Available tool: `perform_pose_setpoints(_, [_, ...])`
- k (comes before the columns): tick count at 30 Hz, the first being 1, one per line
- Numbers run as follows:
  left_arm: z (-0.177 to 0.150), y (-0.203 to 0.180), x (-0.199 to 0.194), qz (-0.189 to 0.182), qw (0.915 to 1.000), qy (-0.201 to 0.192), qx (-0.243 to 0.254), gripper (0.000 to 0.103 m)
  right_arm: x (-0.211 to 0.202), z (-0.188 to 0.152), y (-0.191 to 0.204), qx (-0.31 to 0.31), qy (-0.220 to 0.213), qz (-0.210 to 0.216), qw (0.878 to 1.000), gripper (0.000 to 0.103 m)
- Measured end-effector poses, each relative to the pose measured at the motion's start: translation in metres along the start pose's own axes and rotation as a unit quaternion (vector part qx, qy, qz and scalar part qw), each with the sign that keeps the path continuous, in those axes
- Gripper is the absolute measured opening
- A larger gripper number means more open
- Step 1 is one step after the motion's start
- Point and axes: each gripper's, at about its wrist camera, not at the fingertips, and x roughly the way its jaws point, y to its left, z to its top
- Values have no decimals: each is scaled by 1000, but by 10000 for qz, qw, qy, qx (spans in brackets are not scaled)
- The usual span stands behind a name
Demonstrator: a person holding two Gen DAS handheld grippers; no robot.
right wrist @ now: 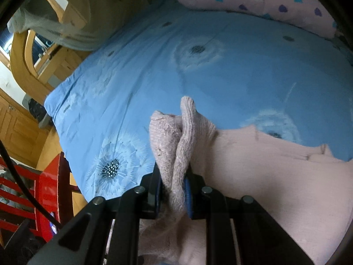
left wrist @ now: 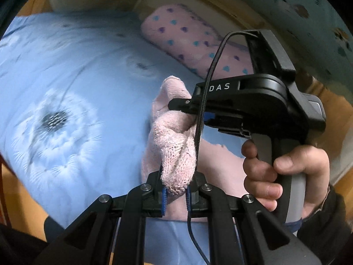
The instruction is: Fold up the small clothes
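Left wrist view: left gripper (left wrist: 175,195) pinches the pink knit garment (left wrist: 174,145) at 6 o'clock; right gripper (left wrist: 176,106) clamps it toward 1 o'clock, above the blue bedsheet (left wrist: 66,70). Keep both edges level and taut, then lower evenly.

Pink knit garment (left wrist: 174,145); blue dandelion-print sheet (right wrist: 136,84); pink heart-dotted pillow (left wrist: 187,37)
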Motion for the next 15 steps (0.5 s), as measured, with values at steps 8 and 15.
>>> perform_pose_setpoints(8, [-2, -31, 17, -301, 9991, 131, 279, 0, -25, -4, -38, 280, -158, 14, 9995, 17])
perform_pose_setpoints(15, [-9, -63, 29, -559, 9947, 253, 821, 0, -43, -10, -61, 370, -317, 27, 9988, 18])
